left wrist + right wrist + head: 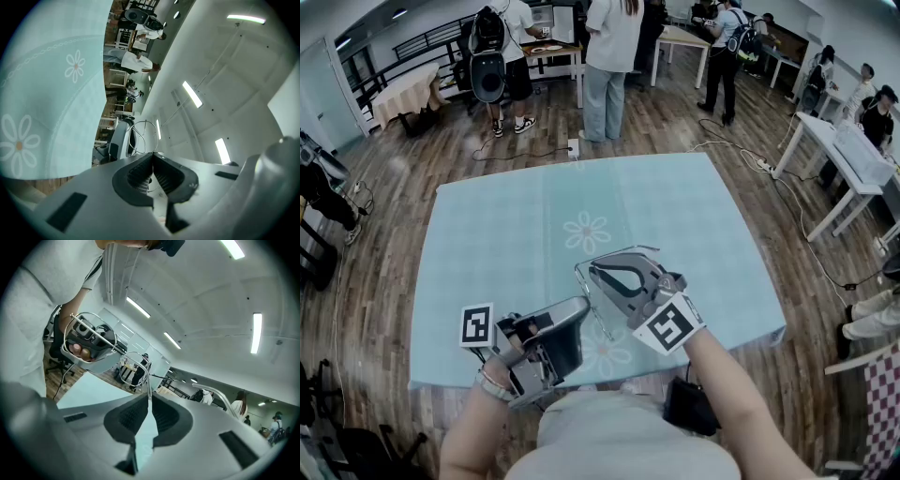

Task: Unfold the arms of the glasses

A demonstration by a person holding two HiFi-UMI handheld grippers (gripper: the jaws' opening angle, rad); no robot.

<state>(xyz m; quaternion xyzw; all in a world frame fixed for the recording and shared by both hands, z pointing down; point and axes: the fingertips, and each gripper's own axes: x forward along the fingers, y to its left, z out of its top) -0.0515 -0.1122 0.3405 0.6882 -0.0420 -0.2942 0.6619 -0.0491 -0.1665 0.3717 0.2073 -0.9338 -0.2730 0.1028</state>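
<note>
Over the near edge of the table (497, 234), which wears a pale blue cloth printed with a daisy (586, 232), both tongs meet on a thin wire-framed pair of glasses (96, 331); the glasses hang in the air above that near edge, clear of the cloth.

The left gripper (152, 153) comes in from the table's near left side; its jaws are pressed together at the tips, with the wire of the frame pinched between them and one round rim standing just beyond.

The right gripper (149, 397) reaches in from the table's near right; its jaws are narrowed to a sliver and clamp a thin upright wire of the frame, with both round rims rising past the tips.

A slim curved arm (222, 401) of the glasses sticks out to one side of the right jaws; it seems swung away from the frame, though the wire is too fine to be sure how far.

Beyond the table's far edge several people (605, 66) stand on the wooden floor; more white tables (853, 159) stand off its right side.
</note>
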